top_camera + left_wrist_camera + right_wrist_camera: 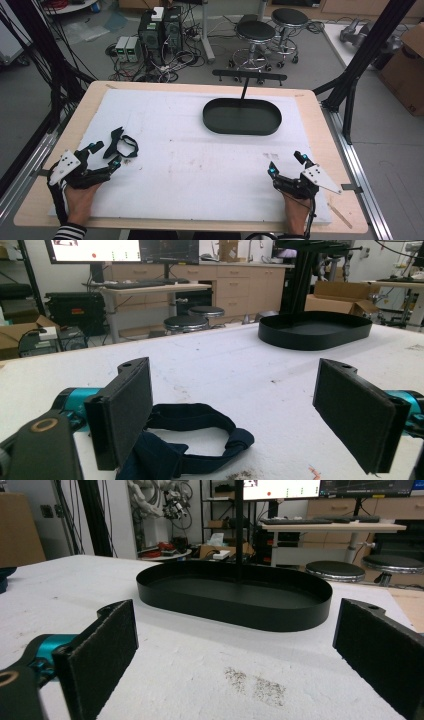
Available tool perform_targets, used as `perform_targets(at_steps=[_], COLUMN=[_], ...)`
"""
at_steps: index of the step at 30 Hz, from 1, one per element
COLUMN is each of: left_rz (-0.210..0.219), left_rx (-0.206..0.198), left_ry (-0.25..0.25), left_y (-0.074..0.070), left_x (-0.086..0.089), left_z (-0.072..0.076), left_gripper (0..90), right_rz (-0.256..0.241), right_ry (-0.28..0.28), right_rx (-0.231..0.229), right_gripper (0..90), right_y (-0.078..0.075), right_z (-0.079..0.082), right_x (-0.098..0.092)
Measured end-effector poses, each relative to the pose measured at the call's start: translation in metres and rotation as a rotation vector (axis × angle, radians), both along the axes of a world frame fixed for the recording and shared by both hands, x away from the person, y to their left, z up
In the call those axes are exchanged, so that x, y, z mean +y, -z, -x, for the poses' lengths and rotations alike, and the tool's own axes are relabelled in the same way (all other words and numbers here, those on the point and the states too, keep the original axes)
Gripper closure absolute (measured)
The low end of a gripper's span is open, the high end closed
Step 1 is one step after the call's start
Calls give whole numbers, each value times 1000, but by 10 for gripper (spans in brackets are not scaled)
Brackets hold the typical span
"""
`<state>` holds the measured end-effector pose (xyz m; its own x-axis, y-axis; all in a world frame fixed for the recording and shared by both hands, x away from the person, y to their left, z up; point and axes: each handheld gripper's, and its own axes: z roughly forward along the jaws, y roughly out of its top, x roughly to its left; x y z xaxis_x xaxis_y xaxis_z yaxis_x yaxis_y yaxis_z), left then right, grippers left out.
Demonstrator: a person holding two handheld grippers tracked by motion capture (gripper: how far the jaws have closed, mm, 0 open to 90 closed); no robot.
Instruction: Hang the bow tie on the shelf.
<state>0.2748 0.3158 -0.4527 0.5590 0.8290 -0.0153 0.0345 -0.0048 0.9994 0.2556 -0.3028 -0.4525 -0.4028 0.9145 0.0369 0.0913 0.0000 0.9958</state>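
Strap (121, 144) beside left hand-held gripper (106, 155), jaws spread | right hand-held gripper (285, 163) spread | tray (242, 116) beyond

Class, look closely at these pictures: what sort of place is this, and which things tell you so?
Probably a robotics lab or workshop: computer towers with tangled cables on the floor, rolling stools and monitors on a desk beyond the table.

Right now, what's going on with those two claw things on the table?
Left tool open, by dark strap, not gripping. Right tool open, empty. Black tray empty. Nothing in the way.
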Motion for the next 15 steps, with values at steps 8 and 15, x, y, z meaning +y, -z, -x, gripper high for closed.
perform_targets(at_steps=[8,15], left_rz=[4,6], left_rx=[-18,-21], left_ry=[9,10], left_y=[1,1], left_x=[0,1], left_z=[2,2], left_gripper=[168,167], right_rz=[14,23], right_ry=[-1,3], right_rx=[-3,5], right_gripper=[31,32], right_y=[0,0], right_z=[0,-1], right_x=[1,2])
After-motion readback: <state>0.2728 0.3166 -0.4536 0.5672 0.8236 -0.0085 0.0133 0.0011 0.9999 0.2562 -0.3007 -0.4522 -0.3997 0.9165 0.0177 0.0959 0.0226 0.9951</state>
